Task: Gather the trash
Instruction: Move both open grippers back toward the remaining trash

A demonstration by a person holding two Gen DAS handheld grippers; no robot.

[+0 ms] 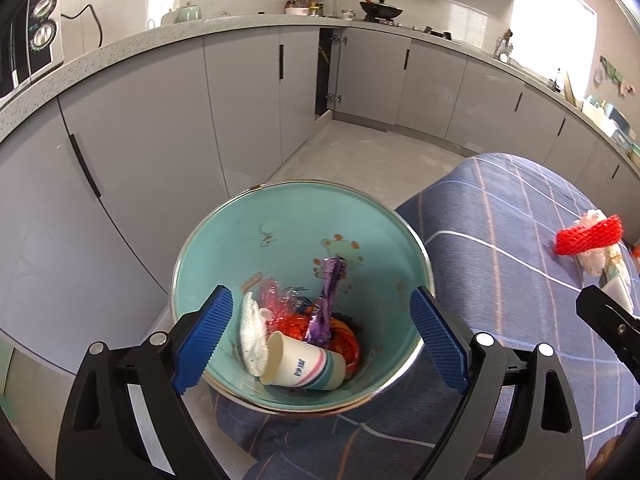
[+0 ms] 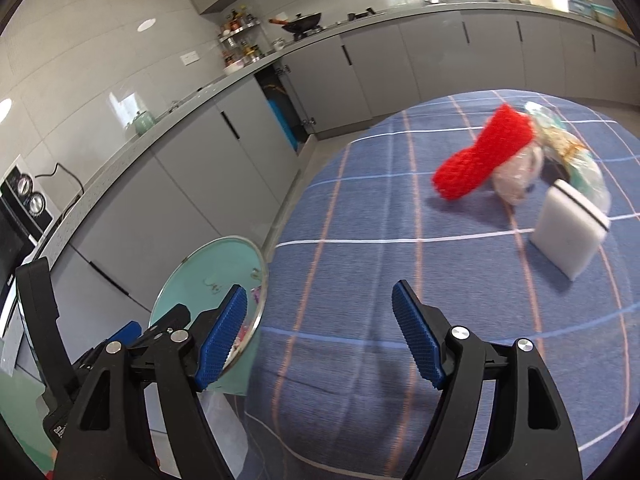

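A teal trash bin [image 1: 280,216] stands by the blue plaid table [image 1: 500,264]. Inside lie a paper cup [image 1: 308,368], a white foam net [image 1: 254,336], a purple wrapper [image 1: 326,300] and red-orange crumpled scraps [image 1: 288,312]. My left gripper [image 1: 320,340] hangs open above the bin's mouth with nothing between its blue pads. On the table lie a red foam net [image 2: 484,152], crumpled clear plastic bags [image 2: 560,152] and a white sponge block [image 2: 568,228]. My right gripper [image 2: 320,340] is open over the tablecloth [image 2: 360,220], well short of that litter. The bin's rim [image 2: 256,264] shows to its left.
Grey kitchen cabinets [image 1: 168,120] run behind the bin under a speckled counter [image 1: 120,40]. One cabinet door [image 1: 328,68] stands ajar. A microwave [image 1: 28,40] sits at the left, a wok [image 1: 380,10] on the stove at the back. The floor [image 1: 360,152] lies between table and cabinets.
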